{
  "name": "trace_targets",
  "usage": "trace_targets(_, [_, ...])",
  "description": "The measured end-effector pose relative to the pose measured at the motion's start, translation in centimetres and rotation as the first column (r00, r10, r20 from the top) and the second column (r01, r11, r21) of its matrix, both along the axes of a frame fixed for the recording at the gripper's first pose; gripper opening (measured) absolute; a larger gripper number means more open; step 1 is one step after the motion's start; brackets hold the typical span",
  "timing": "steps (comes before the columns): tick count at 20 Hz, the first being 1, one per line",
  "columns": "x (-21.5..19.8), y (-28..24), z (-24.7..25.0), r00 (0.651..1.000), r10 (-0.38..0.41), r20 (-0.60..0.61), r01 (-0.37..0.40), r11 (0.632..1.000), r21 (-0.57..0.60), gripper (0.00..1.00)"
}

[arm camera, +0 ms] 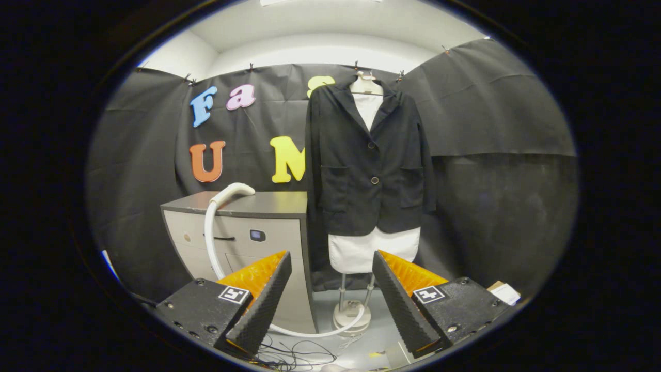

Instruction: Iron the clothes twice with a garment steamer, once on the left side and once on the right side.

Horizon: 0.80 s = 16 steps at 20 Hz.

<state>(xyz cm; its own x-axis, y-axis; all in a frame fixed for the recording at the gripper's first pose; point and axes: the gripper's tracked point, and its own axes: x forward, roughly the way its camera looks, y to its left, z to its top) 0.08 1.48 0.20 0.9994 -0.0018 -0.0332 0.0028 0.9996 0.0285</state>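
I hold the tool (330,289) w/ fingers apart, empty; steamer head (233,193) rests on the cabinet (258,206), reachable, jacket (367,160) hung facing me.

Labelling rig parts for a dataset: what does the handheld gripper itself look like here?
The gripper has two wedge-shaped fingers with ridged inner pads. Each sits on a black boxy mount with screw heads, bearing a small square black-and-white marker tag.
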Motion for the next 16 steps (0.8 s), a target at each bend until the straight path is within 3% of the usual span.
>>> trace_targets(6, [3.3,3.1,3.0,0.998,0.047,-0.029,-0.046,0.999,0.018,1.00])
trace_targets(16, [16.4,14.6,8.2,0.965,0.212,-0.155,-0.207,0.977,0.050,1.00])
